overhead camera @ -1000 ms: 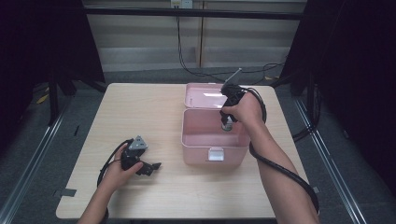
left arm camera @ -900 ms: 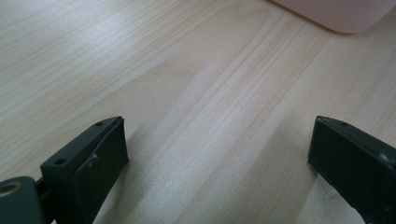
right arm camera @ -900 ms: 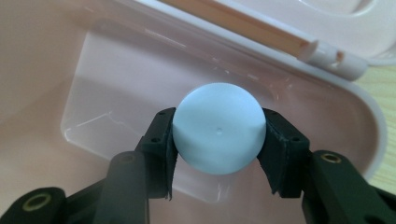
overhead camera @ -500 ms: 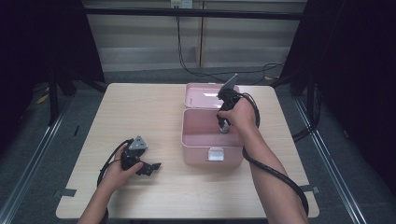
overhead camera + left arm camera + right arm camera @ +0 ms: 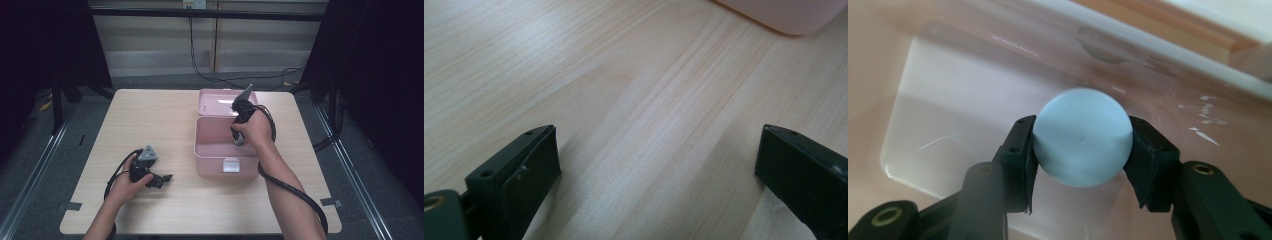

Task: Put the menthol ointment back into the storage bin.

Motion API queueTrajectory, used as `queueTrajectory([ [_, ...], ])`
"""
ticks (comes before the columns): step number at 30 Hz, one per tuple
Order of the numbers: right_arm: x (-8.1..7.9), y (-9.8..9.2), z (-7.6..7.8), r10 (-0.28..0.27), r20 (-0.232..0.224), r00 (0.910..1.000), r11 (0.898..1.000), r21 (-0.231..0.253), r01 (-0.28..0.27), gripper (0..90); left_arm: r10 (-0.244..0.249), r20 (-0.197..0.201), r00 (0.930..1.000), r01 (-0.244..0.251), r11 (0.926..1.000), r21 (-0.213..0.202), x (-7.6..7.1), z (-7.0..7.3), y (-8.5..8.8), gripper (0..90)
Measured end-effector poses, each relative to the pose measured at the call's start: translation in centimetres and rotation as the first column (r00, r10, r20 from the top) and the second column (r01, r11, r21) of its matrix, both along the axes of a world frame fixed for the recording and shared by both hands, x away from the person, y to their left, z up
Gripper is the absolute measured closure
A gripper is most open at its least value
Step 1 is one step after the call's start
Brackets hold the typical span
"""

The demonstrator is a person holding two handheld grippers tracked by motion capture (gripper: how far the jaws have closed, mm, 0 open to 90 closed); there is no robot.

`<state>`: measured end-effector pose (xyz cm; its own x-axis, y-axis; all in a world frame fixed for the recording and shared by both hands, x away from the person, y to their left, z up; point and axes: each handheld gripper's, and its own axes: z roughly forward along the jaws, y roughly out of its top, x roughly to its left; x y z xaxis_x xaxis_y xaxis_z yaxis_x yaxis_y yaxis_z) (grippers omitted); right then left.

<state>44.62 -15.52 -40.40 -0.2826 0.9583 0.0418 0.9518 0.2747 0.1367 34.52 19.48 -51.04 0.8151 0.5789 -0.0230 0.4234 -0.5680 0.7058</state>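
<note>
Across the pale wooden tabletop (image 5: 150, 120) we see our left hand-held gripper (image 5: 659, 165) resting with jaws apart, while our right hand-held gripper (image 5: 1080, 145) clamps 1 pale blue ball (image 5: 1082, 136) inside the open pink box (image 5: 215, 155).

Your table (image 5: 150, 125) looks like pale wood with a fine straight grain and a soft satin sheen, no hard glare. The pink box (image 5: 215, 155) on the right reads as smooth glossy plastic; its inside walls throw bright streaks and mirror-like reflections. The pale blue ball (image 5: 1082, 137) your right gripper (image 5: 1082, 150) has clamped is smooth but matt, barely any shine. The jaws on both your grippers look like matt black plastic, and the left gripper (image 5: 659, 165) ones look a bit dusty.
</note>
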Motion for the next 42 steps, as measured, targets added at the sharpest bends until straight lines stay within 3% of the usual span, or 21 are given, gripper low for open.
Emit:
queueTrajectory([
  [18,-0.1,0.2,-1.2,0.026,0.039,0.9989,1.0,-0.005,-0.026,50.2,0.0,0.0,1.0,0.0,1.0,0.0,0.0,0.0,0.0,3.6],
  [36,-0.3,0.0,-0.9,0.04,0.041,0.9984,0.999,-0.009,-0.039,51.7,-0.001,0.002,1.0,0.001,1.0,0.001,0.0,0.0,0.0,3.2],
  [42,-0.8,0.0,-0.1,0.064,0.035,0.9973,0.998,0.001,-0.064,46.8,-0.001,0.002,1.0,0.001,1.0,0.002,0.0,0.0,0.0,3.2],
])
